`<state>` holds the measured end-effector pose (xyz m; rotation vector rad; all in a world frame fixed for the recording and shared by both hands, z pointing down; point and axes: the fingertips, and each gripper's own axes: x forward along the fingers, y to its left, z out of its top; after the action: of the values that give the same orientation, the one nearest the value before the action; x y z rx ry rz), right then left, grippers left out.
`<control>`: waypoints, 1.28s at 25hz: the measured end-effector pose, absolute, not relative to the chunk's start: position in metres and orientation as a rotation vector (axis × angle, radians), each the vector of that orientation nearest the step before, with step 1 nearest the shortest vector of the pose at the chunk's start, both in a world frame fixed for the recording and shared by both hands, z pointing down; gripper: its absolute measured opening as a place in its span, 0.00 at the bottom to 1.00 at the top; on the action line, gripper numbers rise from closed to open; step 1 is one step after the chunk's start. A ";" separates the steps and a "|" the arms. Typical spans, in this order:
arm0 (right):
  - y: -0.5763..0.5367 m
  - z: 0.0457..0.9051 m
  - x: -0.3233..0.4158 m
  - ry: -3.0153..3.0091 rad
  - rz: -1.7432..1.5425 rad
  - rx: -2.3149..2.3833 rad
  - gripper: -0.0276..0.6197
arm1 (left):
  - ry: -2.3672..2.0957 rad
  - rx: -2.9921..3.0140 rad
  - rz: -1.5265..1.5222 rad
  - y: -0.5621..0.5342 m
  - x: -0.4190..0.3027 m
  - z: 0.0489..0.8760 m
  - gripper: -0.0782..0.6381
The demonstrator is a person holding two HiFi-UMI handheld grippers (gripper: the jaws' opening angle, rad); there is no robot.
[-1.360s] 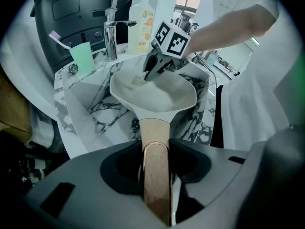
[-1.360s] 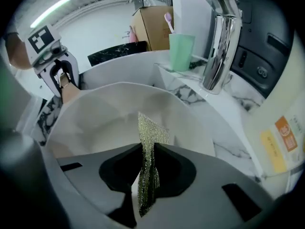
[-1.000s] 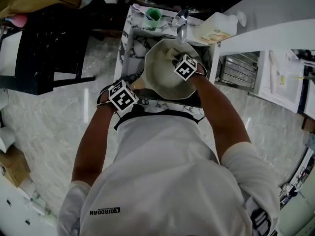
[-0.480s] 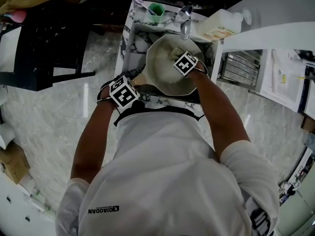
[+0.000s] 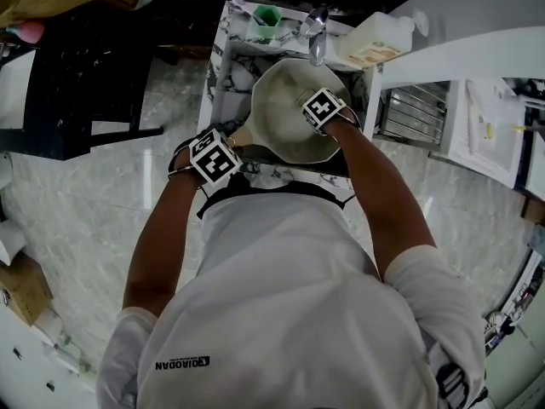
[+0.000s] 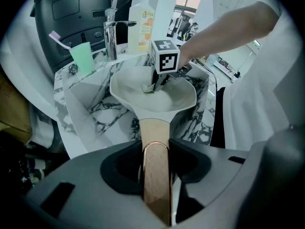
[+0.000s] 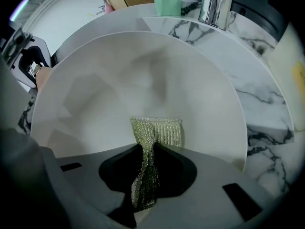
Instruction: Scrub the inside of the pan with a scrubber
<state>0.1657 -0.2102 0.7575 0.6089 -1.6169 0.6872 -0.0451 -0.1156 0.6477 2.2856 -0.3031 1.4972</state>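
Observation:
A white pan (image 5: 281,126) sits tilted in the marble sink, its wooden handle (image 6: 155,156) pointing toward me. My left gripper (image 6: 156,175) is shut on that handle, at the pan's near left in the head view (image 5: 232,145). My right gripper (image 7: 147,185) reaches into the pan from the right (image 5: 305,99) and is shut on a green mesh scrubber (image 7: 155,135). The scrubber's free end presses against the pan's inner wall (image 7: 133,80). The left gripper view shows the scrubber (image 6: 148,88) low inside the pan under the right gripper's marker cube.
A chrome faucet (image 5: 317,28) stands over the pan's far rim. A green cup with a toothbrush (image 5: 268,24) and a soap bottle (image 5: 375,45) flank it. The marble sink rim (image 5: 223,75) surrounds the pan. A metal rack (image 5: 413,113) lies right, dark furniture (image 5: 77,75) left.
The right gripper with the scrubber has shifted slightly across the pan's inside, toward the far rim. The left gripper keeps its hold on the handle, barely moved.

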 end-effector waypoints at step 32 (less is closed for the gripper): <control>-0.096 0.736 0.099 -1.576 1.184 0.173 0.18 | -0.298 2.282 1.514 -0.111 -0.048 0.653 0.36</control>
<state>0.0990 -0.0960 0.7359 0.1730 -1.5763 1.1845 -0.0482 -0.1110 0.6531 2.2816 -0.2985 1.5135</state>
